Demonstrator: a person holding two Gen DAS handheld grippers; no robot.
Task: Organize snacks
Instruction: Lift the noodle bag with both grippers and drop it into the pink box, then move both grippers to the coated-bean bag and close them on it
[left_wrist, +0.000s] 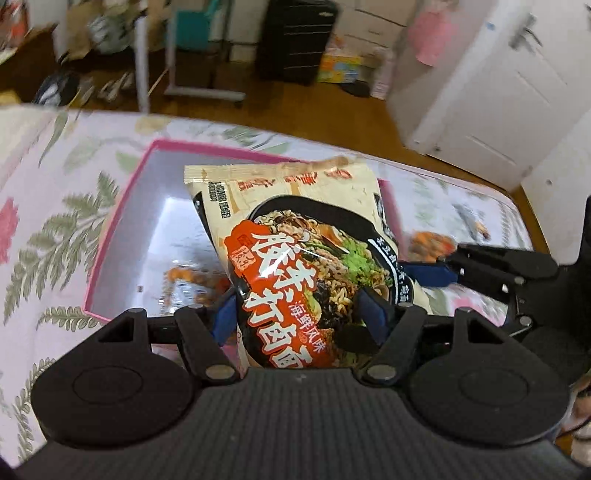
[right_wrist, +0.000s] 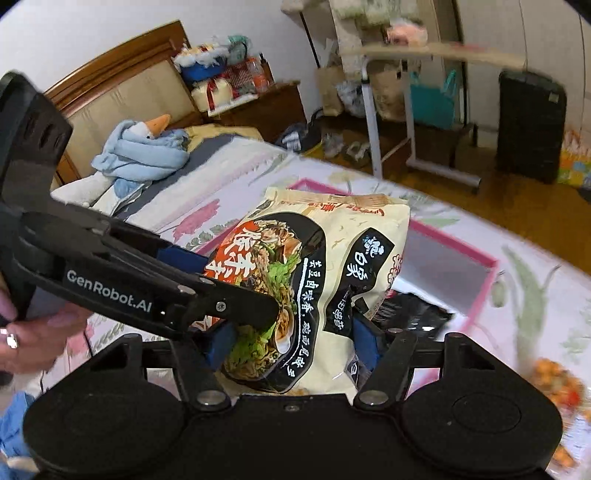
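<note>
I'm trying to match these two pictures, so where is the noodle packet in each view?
Left wrist view: noodle packet at centre, gripped between the near blue pads, over the pink box.
Right wrist view: packet at centre, pinched by both grippers, box behind it on the right.
Shared landmark: the pink box on the floral sheet.

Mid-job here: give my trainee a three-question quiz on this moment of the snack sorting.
1. True or false: the left claw alone holds the noodle packet.
2. What lies directly beneath the packet?
A. the wooden floor
B. the pink-rimmed box
C. a pillow
3. Fill in: the box sits on a bedspread with a ____ print.

Key:
1. False: the right claw grips it too, one claw at each side.
2. B
3. floral
</note>
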